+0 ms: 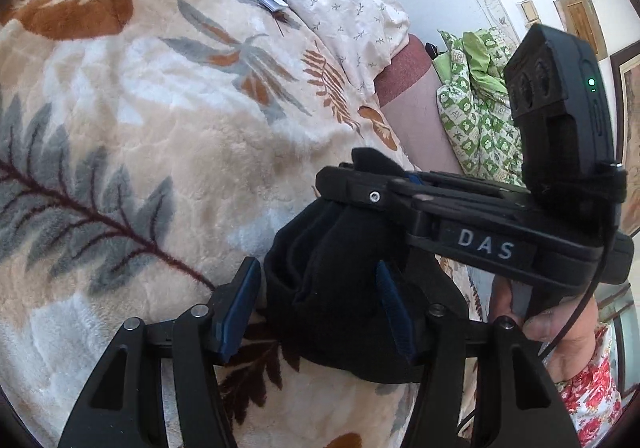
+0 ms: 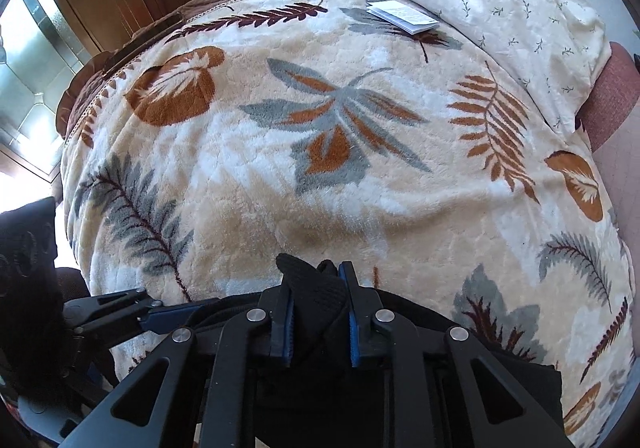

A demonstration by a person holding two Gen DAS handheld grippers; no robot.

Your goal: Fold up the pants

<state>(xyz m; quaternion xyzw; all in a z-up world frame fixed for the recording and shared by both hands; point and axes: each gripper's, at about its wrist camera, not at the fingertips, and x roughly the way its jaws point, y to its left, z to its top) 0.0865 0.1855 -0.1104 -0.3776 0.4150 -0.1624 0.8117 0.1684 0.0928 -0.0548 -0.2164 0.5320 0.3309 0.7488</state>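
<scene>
The black pants (image 1: 332, 288) hang bunched over the leaf-patterned blanket (image 1: 160, 127). My right gripper (image 1: 352, 175), marked DAS, comes in from the right and pinches their top fold. In the right wrist view the right gripper (image 2: 320, 312) is shut on the pants (image 2: 316, 300), both blue pads pressed to the ribbed fabric. My left gripper (image 1: 316, 308) straddles the hanging bundle from below. Its right pad lies against the cloth and a narrow gap shows at its left pad (image 1: 238, 312). The left gripper (image 2: 132, 312) also shows at the lower left of the right wrist view.
A cream pillow (image 2: 500, 11) with small sprigs lies at the bed's far end, a white folded booklet (image 2: 404, 17) beside it. Green patterned bedding (image 1: 476, 107) is piled past the bed's edge. A hand (image 1: 560, 328) holds the right gripper. Wooden doors with glass panes (image 2: 40, 47) stand at the left.
</scene>
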